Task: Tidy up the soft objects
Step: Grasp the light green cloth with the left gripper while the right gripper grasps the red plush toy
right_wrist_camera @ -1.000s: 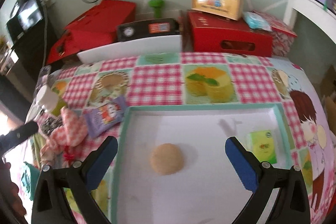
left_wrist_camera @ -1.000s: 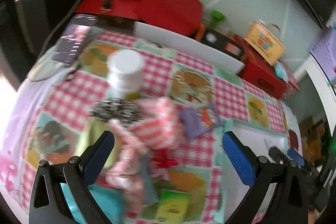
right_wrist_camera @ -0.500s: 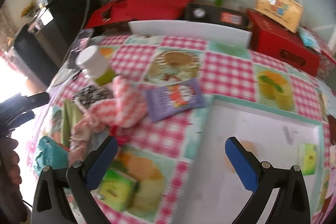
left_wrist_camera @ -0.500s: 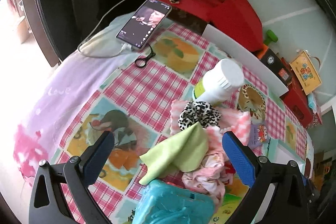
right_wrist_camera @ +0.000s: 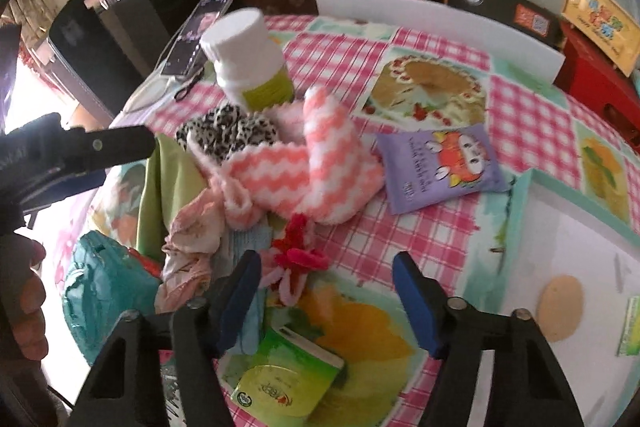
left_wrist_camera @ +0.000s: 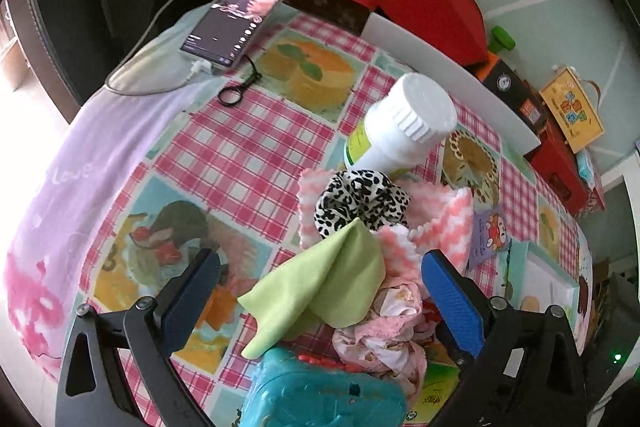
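- Since most of the soft pile is still heaped on the counter (right_wrist_camera: pixel 432 227), sorting looks barely started: only a tan round pad (right_wrist_camera: pixel 559 307) and a small green packet (right_wrist_camera: pixel 631 327) lie in the white tray (right_wrist_camera: pixel 576 247).
- Left to sort, left to right in the right wrist view: green cloth (right_wrist_camera: pixel 160 187), leopard scrunchie (right_wrist_camera: pixel 228 133), pale pink garment (right_wrist_camera: pixel 192 231), pink-and-white zigzag towel (right_wrist_camera: pixel 304 171), red bow tie (right_wrist_camera: pixel 298 251).
- Left gripper (left_wrist_camera: pixel 316 291): jaws released wide, straddling the green cloth's near end; pads touch nothing I can see.
- Right gripper (right_wrist_camera: pixel 326 291): jaws closing, about half open, red bow tie just ahead between them, not yet pinched.
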